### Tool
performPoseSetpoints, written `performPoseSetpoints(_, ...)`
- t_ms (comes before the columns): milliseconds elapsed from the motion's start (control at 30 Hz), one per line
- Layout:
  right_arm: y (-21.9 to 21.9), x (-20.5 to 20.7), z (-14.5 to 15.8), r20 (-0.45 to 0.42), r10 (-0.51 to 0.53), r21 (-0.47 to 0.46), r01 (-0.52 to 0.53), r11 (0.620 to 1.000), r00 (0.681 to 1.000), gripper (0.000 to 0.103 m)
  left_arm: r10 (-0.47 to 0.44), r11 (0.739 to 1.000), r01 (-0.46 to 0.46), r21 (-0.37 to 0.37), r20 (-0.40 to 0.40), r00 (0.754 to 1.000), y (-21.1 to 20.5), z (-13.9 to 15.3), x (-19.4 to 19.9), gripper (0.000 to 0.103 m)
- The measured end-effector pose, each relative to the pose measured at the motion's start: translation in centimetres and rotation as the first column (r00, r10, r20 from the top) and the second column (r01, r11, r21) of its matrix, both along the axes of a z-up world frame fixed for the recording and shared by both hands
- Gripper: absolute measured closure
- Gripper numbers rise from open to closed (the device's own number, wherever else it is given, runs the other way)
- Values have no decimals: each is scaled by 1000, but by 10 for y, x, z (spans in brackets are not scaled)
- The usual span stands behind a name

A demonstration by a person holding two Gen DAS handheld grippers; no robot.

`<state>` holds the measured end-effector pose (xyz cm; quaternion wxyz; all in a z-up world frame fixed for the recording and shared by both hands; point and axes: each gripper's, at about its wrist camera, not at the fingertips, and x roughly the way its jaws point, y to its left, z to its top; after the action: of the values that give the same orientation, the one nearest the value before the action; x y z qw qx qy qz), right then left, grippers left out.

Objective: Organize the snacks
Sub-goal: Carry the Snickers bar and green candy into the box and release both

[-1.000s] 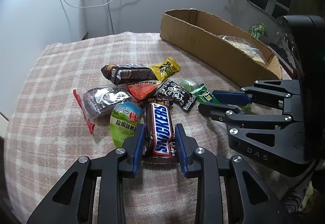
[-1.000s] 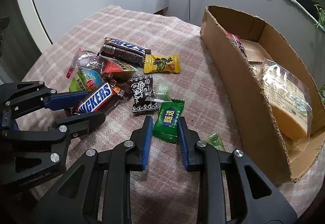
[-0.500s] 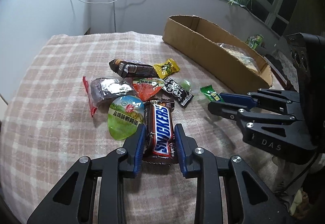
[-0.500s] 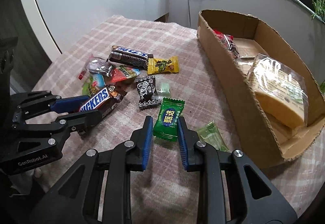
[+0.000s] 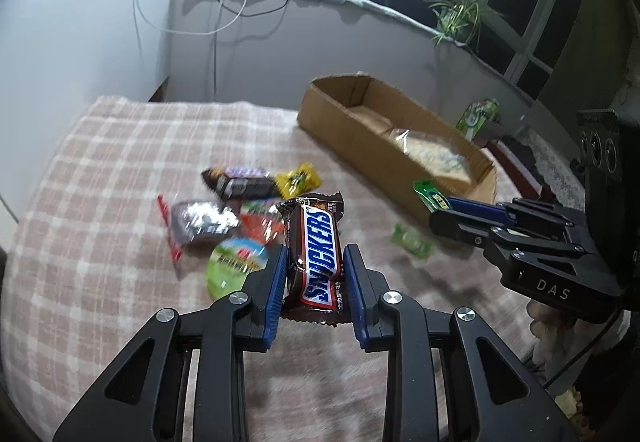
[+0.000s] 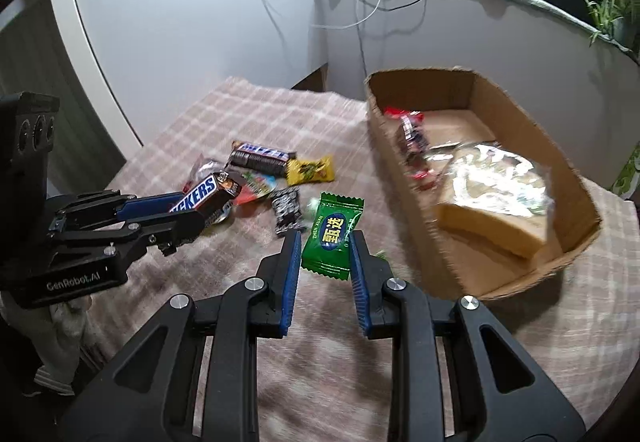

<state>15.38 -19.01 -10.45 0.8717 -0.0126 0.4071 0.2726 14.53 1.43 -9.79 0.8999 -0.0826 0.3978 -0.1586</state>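
My left gripper (image 5: 315,262) is shut on a brown Snickers bar (image 5: 318,254) and holds it above the checked tablecloth; the same Snickers bar (image 6: 208,191) shows in the right wrist view. My right gripper (image 6: 325,242) is shut on a green candy packet (image 6: 332,234), also lifted off the cloth. The open cardboard box (image 6: 576,254) lies to the right and holds a wrapped bread slice (image 6: 496,197) and a red-wrapped snack (image 6: 410,137). A pile of snacks (image 5: 240,209) lies on the cloth under and beyond the left gripper.
A small pale green candy (image 5: 412,240) lies on the cloth near the box (image 5: 360,137). In the pile are a dark cookie bar (image 6: 262,157), a yellow packet (image 6: 312,169) and a black packet (image 6: 286,207). Wall, cables and a windowsill plant (image 5: 456,15) stand behind the table.
Both grippers have risen from the table, the left lifting the Snickers bar and the right lifting the green candy packet. The table now looks farther away in both views.
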Motion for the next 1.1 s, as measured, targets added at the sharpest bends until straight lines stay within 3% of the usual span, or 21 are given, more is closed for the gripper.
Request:
performPoseSetpoints(667,-84,51,12,20,-124,2,124,992,992,78,-81,997,80,5,84,993,-74,43,79,76)
performPoseSetpoints(1100,-93,68,1,0,-102,22,102,995,995,78,-97,995,95,27,51,994,-108,35,131,76)
